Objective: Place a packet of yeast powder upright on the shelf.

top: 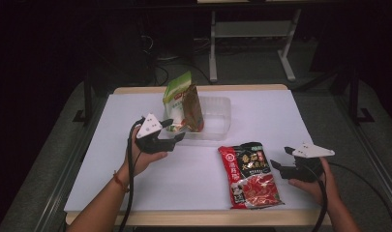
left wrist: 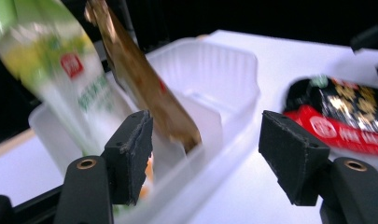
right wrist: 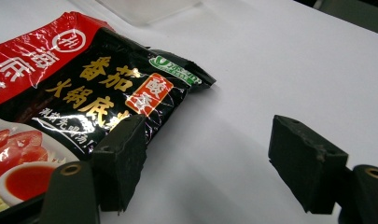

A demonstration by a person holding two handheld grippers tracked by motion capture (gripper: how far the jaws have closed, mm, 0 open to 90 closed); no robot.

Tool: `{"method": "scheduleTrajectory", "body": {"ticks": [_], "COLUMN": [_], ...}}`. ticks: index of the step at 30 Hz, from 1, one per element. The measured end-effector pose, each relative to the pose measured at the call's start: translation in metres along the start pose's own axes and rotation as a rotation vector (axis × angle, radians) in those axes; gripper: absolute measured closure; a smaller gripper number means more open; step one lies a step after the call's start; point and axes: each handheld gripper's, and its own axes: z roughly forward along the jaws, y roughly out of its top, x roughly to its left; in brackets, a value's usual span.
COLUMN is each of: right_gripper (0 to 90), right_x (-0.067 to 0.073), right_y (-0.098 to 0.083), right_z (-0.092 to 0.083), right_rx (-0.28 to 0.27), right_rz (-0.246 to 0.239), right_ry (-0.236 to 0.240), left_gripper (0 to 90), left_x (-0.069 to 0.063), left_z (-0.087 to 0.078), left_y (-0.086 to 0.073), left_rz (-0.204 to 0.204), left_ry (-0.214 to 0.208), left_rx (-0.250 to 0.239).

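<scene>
High view above the table's (top: pixel 193 179) near edge, looking forward and down, left gripper view close on the clear tray (left wrist: pixel 224 70), right gripper view close on the red-and-black packet (right wrist: pixel 84 88), seen in all three

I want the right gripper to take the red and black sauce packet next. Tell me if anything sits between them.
Nothing visible does. The right gripper, jaws open, sits just beside the flat red and black sauce packet on bare white table. The clear plastic tray with its two upright packets lies farther back.
</scene>
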Motion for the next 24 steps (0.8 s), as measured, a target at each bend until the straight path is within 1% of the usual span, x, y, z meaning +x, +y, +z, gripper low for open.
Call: {"method": "scheduleTrajectory", "body": {"ticks": [1, 4, 6, 7, 8, 11, 12, 14, 15, 16, 18, 19, 21, 22, 23, 24], "right_gripper": [27.1, 27.1, 27.0, 26.9, 26.9, 26.5, 26.2, 25.7, 25.6, 25.4, 24.9, 24.8, 24.0, 23.8, 23.5, 23.1], "right_x": [0.000, 0.000, 0.001, 0.002, 0.002, 0.003, 0.004, 0.005, 0.006, 0.007, 0.008, 0.009, 0.010, 0.010, 0.011, 0.012], "right_y": [0.000, 0.001, 0.001, 0.002, 0.003, 0.004, 0.005, 0.006, 0.006, 0.007, 0.008, 0.009, 0.010, 0.011, 0.011, 0.011], "right_z": [0.000, -0.001, -0.001, -0.001, -0.001, -0.001, -0.001, -0.001, 0.000, 0.000, 0.000, 0.001, 0.002, 0.003, 0.004, 0.006], "right_rx": [-0.001, -0.004, -0.006, -0.010, -0.015, -0.018, -0.018, -0.020, -0.020, -0.019, -0.024, -0.026, -0.026, -0.024, -0.020, -0.017], "right_rz": [0.000, 0.007, 0.011, 0.014, 0.016, 0.024, 0.028, 0.032, 0.030, 0.032, 0.036, 0.042, 0.050, 0.055, 0.060, 0.061], "right_ry": [0.000, 0.006, 0.009, 0.015, 0.020, 0.040, 0.046, 0.061, 0.068, 0.072, 0.082, 0.089, 0.097, 0.104, 0.112, 0.116], "left_gripper": [33.6, 32.7, 32.3, 32.3, 32.0, 30.5, 29.9, 29.4, 29.0, 28.1, 27.9, 27.9, 27.4, 27.3, 27.1, 26.8], "left_x": [-0.001, -0.005, -0.007, -0.010, -0.012, -0.017, -0.019, -0.024, -0.025, -0.026, -0.028, -0.029, -0.030, -0.030, -0.031, -0.032], "left_z": [-0.003, -0.013, -0.019, -0.023, -0.026, -0.034, -0.036, -0.042, -0.045, -0.047, -0.054, -0.056, -0.060, -0.061, -0.062, -0.062], "left_y": [-0.004, -0.016, -0.024, -0.027, -0.031, -0.043, -0.047, -0.055, -0.059, -0.063, -0.069, -0.071, -0.077, -0.079, -0.080, -0.081], "left_rz": [0.013, 0.025, 0.021, 0.024, 0.038, 0.035, 0.037, 0.057, 0.059, 0.053, 0.028, 0.021, 0.010, -0.001, -0.004, 0.002], "left_ry": [0.002, -0.013, -0.032, -0.024, -0.020, -0.045, -0.047, -0.046, -0.042, -0.042, -0.033, -0.038, -0.037, -0.044, -0.052, -0.048], "left_rx": [0.013, 0.049, 0.063, 0.072, 0.086, 0.108, 0.119, 0.133, 0.144, 0.148, 0.135, 0.134, 0.147, 0.147, 0.150, 0.154]}}
